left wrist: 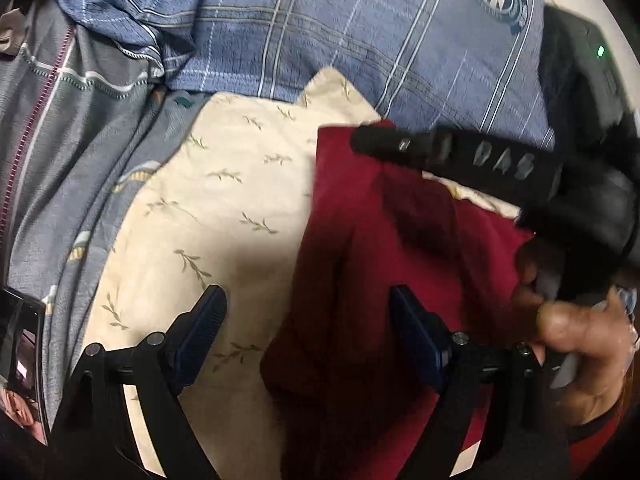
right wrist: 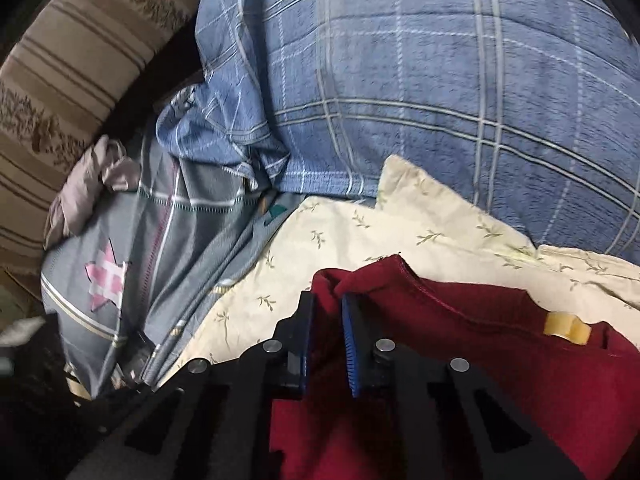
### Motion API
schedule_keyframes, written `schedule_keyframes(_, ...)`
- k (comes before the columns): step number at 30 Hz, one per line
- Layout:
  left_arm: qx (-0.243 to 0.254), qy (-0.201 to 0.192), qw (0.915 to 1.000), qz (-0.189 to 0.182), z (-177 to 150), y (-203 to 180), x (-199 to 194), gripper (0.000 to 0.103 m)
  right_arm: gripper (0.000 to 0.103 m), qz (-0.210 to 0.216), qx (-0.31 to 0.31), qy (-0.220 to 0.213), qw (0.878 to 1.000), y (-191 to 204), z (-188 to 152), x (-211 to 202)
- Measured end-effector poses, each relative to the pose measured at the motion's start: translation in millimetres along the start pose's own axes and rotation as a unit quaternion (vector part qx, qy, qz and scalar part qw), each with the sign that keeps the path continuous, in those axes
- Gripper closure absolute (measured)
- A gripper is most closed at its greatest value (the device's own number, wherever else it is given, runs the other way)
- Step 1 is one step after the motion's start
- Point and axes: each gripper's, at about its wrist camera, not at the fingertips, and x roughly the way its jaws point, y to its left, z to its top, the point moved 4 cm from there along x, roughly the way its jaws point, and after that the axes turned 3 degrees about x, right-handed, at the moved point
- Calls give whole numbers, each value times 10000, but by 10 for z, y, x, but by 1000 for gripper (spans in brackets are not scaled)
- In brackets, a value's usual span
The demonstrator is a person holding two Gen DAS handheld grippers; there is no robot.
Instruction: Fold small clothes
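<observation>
A dark red garment (left wrist: 384, 264) lies bunched on a cream leaf-print cloth (left wrist: 224, 208). My left gripper (left wrist: 308, 304) is open, its fingers astride the garment's left edge and touching nothing. My right gripper (right wrist: 326, 304) is shut on a fold of the red garment (right wrist: 460, 352) at its upper corner. In the left wrist view the right gripper (left wrist: 360, 140) reaches in from the right, its tip at the garment's top edge, held by a hand (left wrist: 576, 340). A yellow tag or clip (right wrist: 566, 328) sits on the garment.
A blue plaid blanket (right wrist: 420, 80) is piled behind the cream cloth. A grey striped quilt (left wrist: 80, 128) with a pink star (right wrist: 106, 280) lies to the left. A striped beige cushion (right wrist: 72, 52) is far left. A dark phone-like object (left wrist: 22, 364) lies at lower left.
</observation>
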Motion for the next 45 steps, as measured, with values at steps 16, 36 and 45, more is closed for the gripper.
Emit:
schedule_keyframes(16, -10, -85, 10000, -46, -1, 44, -31, 41, 91, -126, -74, 97, 9998, 4, -20, -2)
schedule_keyframes(36, 279, -338, 9981, -443, 7, -119, -198, 79, 30, -116, 44, 1017, 9947, 125, -106, 395)
schedule_keyframes(45, 338, -327, 9985, -274, -117, 58, -380, 18, 84, 103, 121, 256, 9995, -3, -98, -16)
